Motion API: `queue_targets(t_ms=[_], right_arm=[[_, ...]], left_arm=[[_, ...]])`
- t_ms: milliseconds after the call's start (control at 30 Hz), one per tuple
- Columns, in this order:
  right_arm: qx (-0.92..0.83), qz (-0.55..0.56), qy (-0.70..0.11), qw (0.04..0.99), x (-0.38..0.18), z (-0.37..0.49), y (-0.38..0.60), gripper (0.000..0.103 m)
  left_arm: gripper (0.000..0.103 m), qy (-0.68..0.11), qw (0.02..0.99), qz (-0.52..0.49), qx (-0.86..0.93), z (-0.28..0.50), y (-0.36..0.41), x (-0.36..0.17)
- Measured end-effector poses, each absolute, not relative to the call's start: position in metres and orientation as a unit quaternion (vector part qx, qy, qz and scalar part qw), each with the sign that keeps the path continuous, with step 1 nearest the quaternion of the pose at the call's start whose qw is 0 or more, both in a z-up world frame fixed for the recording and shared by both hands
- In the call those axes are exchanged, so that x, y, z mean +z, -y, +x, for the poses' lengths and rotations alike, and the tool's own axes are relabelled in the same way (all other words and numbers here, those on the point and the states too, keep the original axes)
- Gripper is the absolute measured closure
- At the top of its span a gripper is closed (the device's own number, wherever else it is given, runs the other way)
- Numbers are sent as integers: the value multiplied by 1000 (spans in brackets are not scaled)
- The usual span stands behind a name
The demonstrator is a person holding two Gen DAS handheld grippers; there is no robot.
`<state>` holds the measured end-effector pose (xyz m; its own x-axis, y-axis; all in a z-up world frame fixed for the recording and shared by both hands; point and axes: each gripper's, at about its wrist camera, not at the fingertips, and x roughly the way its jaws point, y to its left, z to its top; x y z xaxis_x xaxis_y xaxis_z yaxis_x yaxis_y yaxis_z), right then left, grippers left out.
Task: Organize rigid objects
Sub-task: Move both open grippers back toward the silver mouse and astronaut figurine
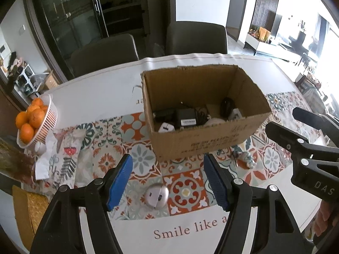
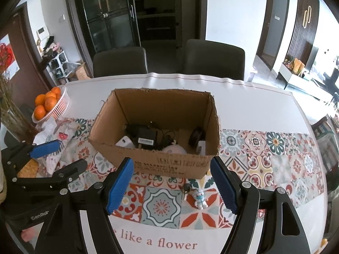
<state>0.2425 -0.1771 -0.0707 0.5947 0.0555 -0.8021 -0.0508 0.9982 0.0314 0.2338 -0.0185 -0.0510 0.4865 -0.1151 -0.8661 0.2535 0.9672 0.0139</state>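
Both my grippers hang over the tiled cloth in front of the cardboard box (image 2: 156,139), each empty.

From my left wrist camera the left gripper (image 1: 168,182) has its blue pads (image 1: 119,182) spread wide with nothing between them; the round silver gadget (image 1: 156,195) lies on the cloth below the gap, untouched. The box sits at 12 o'clock from it, open-topped, holding a black power adapter (image 1: 186,117), cables and small white plugs. The right gripper (image 2: 172,186) is likewise wide and holds nothing; the little astronaut keychain (image 2: 200,198) lies on the cloth below its gap, just short of the box's near wall. A basket of oranges (image 2: 49,105) stands at 10 o'clock from the box, beside crumpled patterned fabric (image 2: 61,139).
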Motion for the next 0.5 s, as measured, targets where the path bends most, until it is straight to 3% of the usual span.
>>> queue_targets(t_ms=[500], right_arm=[[0,0,-428,904,-113,206,186,28]], left_arm=[[34,-492,865,67,-75,197,17,-96]])
